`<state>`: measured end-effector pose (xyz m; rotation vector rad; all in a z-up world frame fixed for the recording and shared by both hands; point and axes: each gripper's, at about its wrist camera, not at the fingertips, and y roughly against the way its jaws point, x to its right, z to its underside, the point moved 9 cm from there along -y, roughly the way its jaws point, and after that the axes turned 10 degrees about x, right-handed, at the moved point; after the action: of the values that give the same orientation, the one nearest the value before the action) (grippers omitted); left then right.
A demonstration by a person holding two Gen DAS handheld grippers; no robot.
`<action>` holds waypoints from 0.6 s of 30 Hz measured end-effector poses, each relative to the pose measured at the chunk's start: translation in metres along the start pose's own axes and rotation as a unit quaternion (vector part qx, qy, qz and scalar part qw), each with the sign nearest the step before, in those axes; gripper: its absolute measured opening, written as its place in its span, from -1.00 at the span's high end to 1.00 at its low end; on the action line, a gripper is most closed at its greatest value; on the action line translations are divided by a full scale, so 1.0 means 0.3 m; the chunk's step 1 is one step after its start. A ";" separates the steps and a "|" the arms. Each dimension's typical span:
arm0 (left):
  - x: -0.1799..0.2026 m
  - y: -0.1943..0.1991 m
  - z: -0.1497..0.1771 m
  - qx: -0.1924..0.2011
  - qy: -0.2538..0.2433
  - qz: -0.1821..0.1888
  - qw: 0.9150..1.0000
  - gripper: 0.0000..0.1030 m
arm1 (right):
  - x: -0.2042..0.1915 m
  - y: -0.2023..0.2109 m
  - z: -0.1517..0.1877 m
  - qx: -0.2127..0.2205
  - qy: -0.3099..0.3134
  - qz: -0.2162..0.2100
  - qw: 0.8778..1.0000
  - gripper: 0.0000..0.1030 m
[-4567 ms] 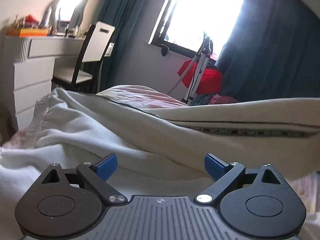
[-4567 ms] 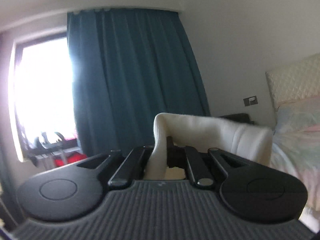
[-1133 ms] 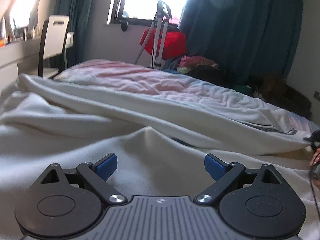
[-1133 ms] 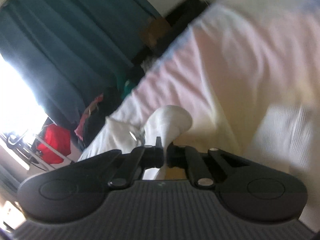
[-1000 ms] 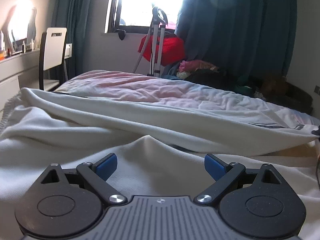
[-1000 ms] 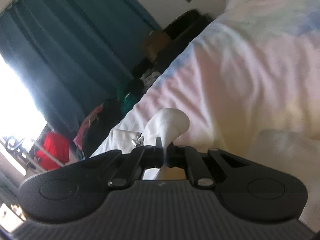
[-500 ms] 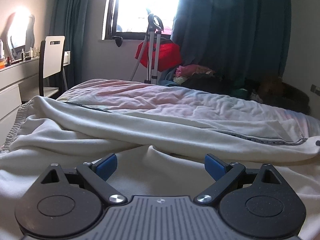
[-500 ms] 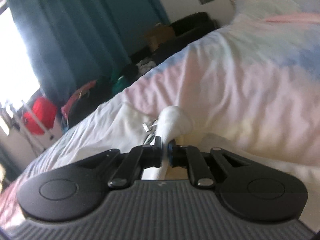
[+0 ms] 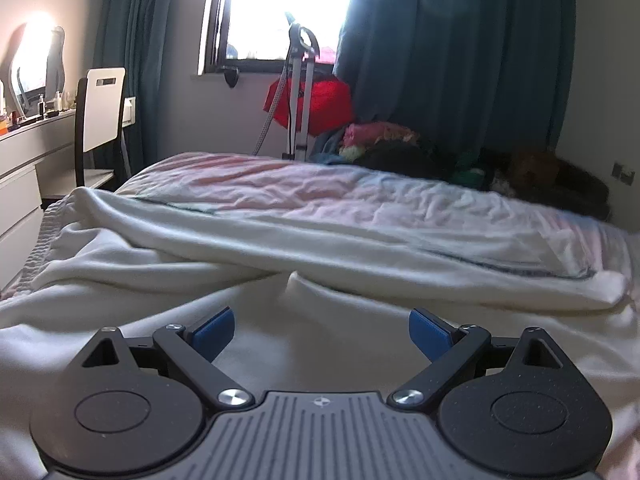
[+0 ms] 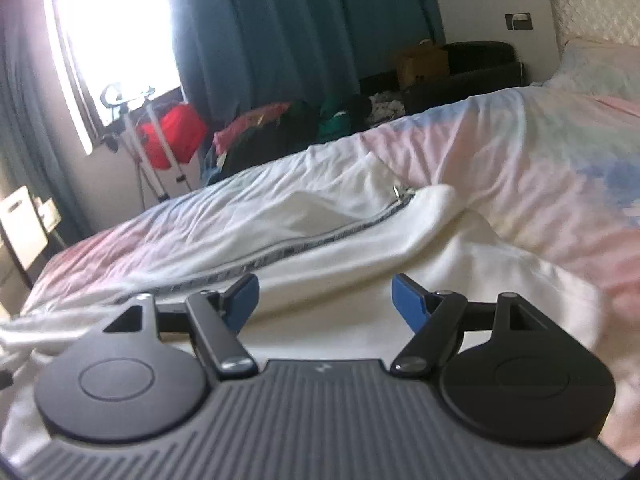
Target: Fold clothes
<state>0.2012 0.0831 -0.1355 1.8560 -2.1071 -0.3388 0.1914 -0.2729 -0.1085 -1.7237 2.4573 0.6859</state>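
Observation:
A cream zip-up garment [image 9: 320, 256] lies spread across the bed, one front panel folded over along its grey zipper [image 10: 304, 246]. In the left wrist view my left gripper [image 9: 321, 330] hovers just above the near cloth, blue pads wide apart and nothing between them. Seen from the right wrist, the same garment [image 10: 360, 264] lies ahead with its collar end bunched in a soft hump. My right gripper [image 10: 324, 300] stands a little above and back from that fold; its jaws are opening, and no cloth is between them.
The bed [image 10: 520, 168] has a pink and pale blue cover. A heap of clothes [image 9: 384, 140] and a red bag [image 9: 320, 100] on a stand lie beyond it under the window. A white desk [image 9: 24, 160] and chair [image 9: 100, 120] stand at left.
My right gripper has let go of the garment's collar end, spread its jaws and pulled back and up while rolling level. The left gripper drifted slightly back, still open.

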 end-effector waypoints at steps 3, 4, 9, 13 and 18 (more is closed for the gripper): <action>-0.045 0.032 0.017 -0.026 0.024 -0.008 0.999 -0.87 | -0.009 0.059 0.000 -0.004 -0.015 -0.003 1.000 -0.47; -0.076 0.045 0.022 -0.035 0.036 -0.020 0.999 -0.87 | -0.012 0.072 0.002 -0.006 -0.020 -0.005 1.000 -0.47; -0.270 0.118 0.048 -0.075 0.129 -0.088 0.985 -0.89 | -0.022 0.075 0.041 -0.024 0.014 0.008 1.000 -0.47; -0.422 0.173 0.051 -0.079 0.190 -0.148 0.967 -0.89 | -0.004 0.053 0.070 -0.047 0.014 0.014 0.999 -0.46; -0.580 0.237 0.041 -0.063 0.239 -0.218 0.944 -0.89 | 0.026 0.054 0.081 -0.057 0.011 0.030 0.998 -0.47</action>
<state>0.1506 0.2646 -0.1332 2.0605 -1.3253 -0.0963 0.1690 -0.2658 -0.1274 -1.7087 2.5405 0.8343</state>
